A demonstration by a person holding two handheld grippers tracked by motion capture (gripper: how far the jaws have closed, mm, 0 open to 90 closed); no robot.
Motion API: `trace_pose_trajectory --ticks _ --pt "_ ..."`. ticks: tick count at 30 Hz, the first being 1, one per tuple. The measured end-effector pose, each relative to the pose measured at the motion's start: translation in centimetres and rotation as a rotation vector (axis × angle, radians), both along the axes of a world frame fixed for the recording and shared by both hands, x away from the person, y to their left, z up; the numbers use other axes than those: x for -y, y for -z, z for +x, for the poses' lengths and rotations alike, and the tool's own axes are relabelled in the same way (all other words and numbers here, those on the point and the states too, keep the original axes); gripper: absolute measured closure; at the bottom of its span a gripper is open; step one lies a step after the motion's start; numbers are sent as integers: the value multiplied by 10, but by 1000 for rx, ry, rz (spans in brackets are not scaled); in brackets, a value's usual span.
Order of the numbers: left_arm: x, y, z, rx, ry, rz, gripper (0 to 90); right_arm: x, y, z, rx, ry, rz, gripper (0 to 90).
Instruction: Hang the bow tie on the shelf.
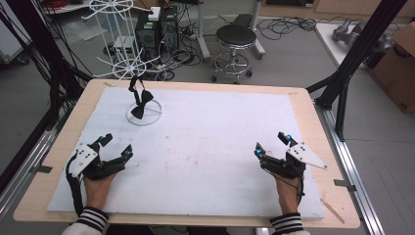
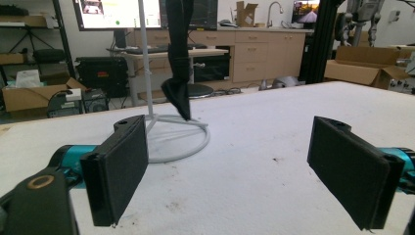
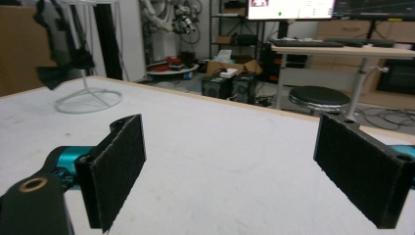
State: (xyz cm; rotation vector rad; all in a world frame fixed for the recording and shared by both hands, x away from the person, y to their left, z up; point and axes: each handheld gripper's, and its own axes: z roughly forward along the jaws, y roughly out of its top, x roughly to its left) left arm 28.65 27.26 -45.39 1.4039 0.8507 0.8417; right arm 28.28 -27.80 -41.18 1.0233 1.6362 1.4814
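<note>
"Two grippers, both resting low at the near edge of the table (image 1: 303, 105), and neither one had anything in it."

"Were the jaws apart?"

"Wide apart on both. The left gripper (image 1: 115, 146) sat near the left corner of the white mat (image 1: 210, 142), the right gripper (image 1: 271, 143) near the right corner, well apart from each other. Looking along each one, I could see bare mat between the black pads, nothing pinched."

"And the bow tie?"

"The black bow tie (image 1: 138, 100) hung on a white wire stand (image 1: 117, 58) at the far left of the table. It dangled above the ring base (image 2: 188, 142) of that stand; I couldn't tell whether its tip touched the mat. From the left gripper it hung straight ahead, some way off. From the right gripper it was off to the far left, near the edge of what that one could see."

"So how far along was the job?"

"Nobody had told me what the job was. If it was to take the tie off the stand, I'd say nothing was done yet: tie on its hook, both hands back at rest. If it was to hang it up, it looked finished. I couldn't say which."
</note>
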Motion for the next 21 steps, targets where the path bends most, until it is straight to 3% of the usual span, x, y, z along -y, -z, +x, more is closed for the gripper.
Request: trace_pose_trajectory --ticks 3,8,11,13,21 --pt "0 0 0 -1 -2 1 157 10 14 -6 3 36 6 111" --pt "1 0 0 -1 -7 5 156 12 27 -9 23 42 13 111" --pt "1 0 0 -2 -9 5 156 11 39 -10 -4 52 29 111" --pt "1 0 0 -2 -9 7 157 10 40 -12 19 63 31 111" --pt "1 0 0 -2 -11 6 156 8 41 -12 32 65 1 111"
